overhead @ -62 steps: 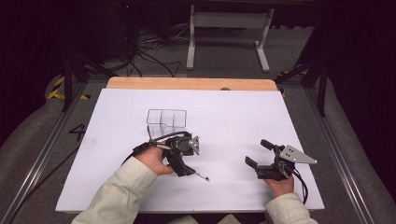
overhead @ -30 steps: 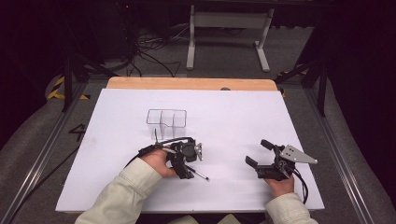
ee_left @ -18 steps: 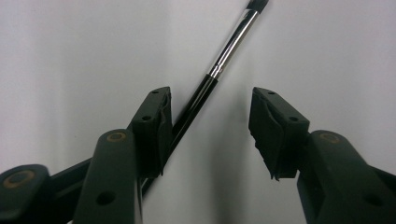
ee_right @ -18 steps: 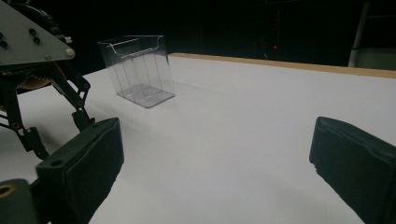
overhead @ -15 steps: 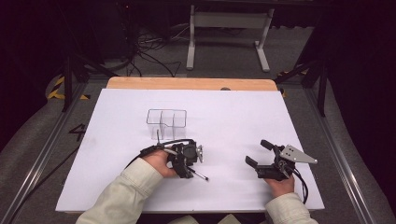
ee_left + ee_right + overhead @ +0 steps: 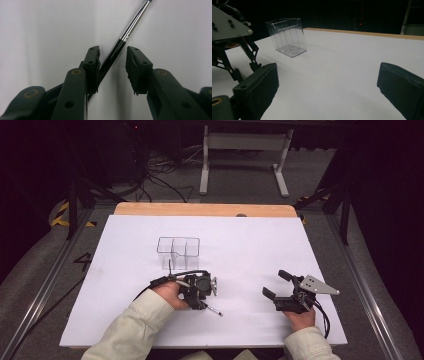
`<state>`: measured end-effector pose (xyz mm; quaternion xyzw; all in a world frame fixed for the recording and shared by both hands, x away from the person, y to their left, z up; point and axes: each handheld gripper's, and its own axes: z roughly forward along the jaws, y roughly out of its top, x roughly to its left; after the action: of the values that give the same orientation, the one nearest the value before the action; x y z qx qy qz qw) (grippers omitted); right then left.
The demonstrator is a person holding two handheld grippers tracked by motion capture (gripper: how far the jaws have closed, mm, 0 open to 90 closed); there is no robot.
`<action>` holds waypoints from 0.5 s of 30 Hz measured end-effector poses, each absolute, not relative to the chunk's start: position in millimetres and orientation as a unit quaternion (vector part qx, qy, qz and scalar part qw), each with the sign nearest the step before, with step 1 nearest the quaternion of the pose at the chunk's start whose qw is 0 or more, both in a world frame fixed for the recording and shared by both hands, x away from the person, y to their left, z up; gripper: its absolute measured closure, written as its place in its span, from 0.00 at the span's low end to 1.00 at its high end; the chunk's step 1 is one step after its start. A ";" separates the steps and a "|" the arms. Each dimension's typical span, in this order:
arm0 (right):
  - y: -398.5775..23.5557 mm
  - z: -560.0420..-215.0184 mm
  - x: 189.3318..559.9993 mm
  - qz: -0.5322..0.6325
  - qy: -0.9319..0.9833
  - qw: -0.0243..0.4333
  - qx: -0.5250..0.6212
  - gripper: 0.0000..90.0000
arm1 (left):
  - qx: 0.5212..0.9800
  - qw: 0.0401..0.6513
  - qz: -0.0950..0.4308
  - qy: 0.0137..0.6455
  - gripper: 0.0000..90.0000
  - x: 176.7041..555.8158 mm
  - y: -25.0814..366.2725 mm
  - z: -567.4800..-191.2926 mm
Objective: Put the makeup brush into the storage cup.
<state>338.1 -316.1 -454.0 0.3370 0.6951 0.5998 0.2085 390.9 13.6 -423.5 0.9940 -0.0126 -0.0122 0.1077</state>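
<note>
Since 2 s ago: left gripper point(image 6: 204, 295) dropped lower over slim black-and-chrome pen point(image 6: 117, 50) on white table sheet point(image 6: 250, 245). Jaws apart, straddling pen, one pad touching barrel, no clamp yet. Right gripper point(image 6: 280, 285) wide apart, idle, nothing between jaws. Clear plastic three-compartment holder point(image 6: 178, 251) near, beyond left gripper. Risk: pen sits diagonal across jaws, so closing may roll or squirt it out.

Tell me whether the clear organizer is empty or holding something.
Empty. The clear organizer stands upright, and its see-through compartments show nothing inside in the high view or the right gripper view.
</note>
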 end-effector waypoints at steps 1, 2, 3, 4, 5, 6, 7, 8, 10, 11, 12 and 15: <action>-316.1 -454.1 338.2 0.600 0.695 0.208 0.337 0.05 | 0.994 0.104 -0.009 -0.017 0.75 390.7 13.3 -423.2; -316.1 -454.1 338.3 0.600 0.695 0.208 0.337 0.05 | 0.994 0.104 -0.008 -0.017 0.77 390.2 13.4 -423.4; -316.0 -454.2 338.3 0.599 0.695 0.208 0.338 0.05 | 0.995 0.102 -0.007 -0.017 0.79 389.6 13.4 -423.2; -316.0 -454.2 338.4 0.599 0.696 0.208 0.338 0.05 | 0.995 0.101 -0.008 -0.018 0.81 389.3 13.3 -423.3; -316.0 -454.2 338.4 0.599 0.696 0.207 0.338 0.05 | 0.995 0.095 -0.007 -0.020 0.83 388.5 13.1 -422.5; -316.0 -454.2 338.4 0.599 0.696 0.207 0.337 0.05 | 0.995 0.097 -0.008 -0.021 0.85 387.8 13.0 -422.9; -315.9 -454.2 338.4 0.599 0.696 0.207 0.337 0.05 | 0.995 0.097 -0.009 -0.023 0.86 387.5 13.0 -423.1; -315.9 -454.3 338.5 0.599 0.696 0.207 0.337 0.05 | 0.995 0.097 -0.009 -0.022 0.88 387.1 13.2 -423.1; -315.8 -454.4 338.7 0.599 0.696 0.206 0.337 0.05 | 0.995 0.098 -0.010 -0.024 0.91 388.2 13.6 -423.1; -315.8 -454.4 338.7 0.599 0.696 0.206 0.337 0.05 | 0.995 0.097 -0.011 -0.023 0.91 388.5 13.7 -423.0; -315.8 -454.4 338.6 0.599 0.697 0.206 0.337 0.05 | 0.995 0.098 -0.012 -0.024 0.91 388.5 13.7 -423.0; -315.7 -454.5 338.8 0.599 0.697 0.206 0.337 0.05 | 0.995 0.099 -0.012 -0.022 0.92 388.0 13.9 -423.2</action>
<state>338.8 -315.7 -454.5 0.3369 0.6969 0.5987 0.2059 388.0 13.9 -423.2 0.9948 -0.0218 -0.0116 0.0989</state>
